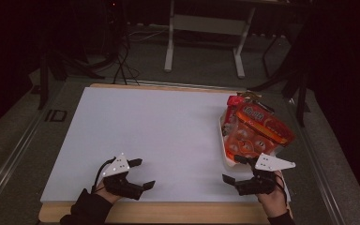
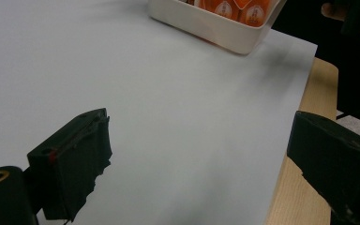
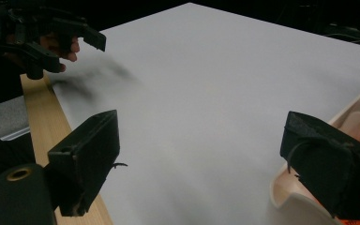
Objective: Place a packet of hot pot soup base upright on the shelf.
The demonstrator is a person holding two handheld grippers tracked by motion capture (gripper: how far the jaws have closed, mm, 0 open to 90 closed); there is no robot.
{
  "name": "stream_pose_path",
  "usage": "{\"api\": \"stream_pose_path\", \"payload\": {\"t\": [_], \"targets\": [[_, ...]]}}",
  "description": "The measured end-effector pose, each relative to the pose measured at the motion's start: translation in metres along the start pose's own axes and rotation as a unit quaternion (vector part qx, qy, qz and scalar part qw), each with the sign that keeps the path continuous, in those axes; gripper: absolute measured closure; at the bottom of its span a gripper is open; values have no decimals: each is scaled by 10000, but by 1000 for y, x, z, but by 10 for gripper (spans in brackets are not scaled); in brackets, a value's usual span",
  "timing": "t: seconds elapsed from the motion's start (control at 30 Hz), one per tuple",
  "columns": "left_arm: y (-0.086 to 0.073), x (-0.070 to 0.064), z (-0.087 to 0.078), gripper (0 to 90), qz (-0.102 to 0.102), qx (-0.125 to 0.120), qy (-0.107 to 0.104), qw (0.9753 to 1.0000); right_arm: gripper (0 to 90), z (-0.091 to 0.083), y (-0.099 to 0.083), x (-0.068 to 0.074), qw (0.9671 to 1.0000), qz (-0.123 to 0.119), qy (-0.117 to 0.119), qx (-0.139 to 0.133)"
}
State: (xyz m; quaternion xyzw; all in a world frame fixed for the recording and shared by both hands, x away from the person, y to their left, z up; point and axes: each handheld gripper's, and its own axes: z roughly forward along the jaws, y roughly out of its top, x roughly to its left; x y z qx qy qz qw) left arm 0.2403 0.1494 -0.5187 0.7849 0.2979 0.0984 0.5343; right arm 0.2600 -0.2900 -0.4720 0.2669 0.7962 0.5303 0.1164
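Both tongs gape empty, right gripper (image 1: 236, 169) beside the white tray (image 1: 227, 157) at the tabletop's right edge; a careless nudge could spill those heaped orange snack packets (image 1: 255, 129), left gripper (image 1: 140, 173) idle near the front edge.

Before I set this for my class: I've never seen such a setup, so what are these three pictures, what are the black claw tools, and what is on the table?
A person sits at a table with a hand-held clamp tool in each hand: the left gripper and the right gripper. Both are open and hold nothing. The high view looks down from above. The other two pictures come from cameras riding on each tool, looking out between its black fingers. A white sheet covers the wooden table. At its right edge stands a white tray piled with orange snack packets, close to the right gripper.
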Motion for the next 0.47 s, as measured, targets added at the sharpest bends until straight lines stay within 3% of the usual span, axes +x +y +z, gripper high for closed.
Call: {"api": "stream_pose_path", "payload": {"t": [0.47], "targets": [[-3, 2, -1, 67, -88, 9, 51, 9999, 122, 4, -1, -2, 9999, 16, 122, 13]]}}
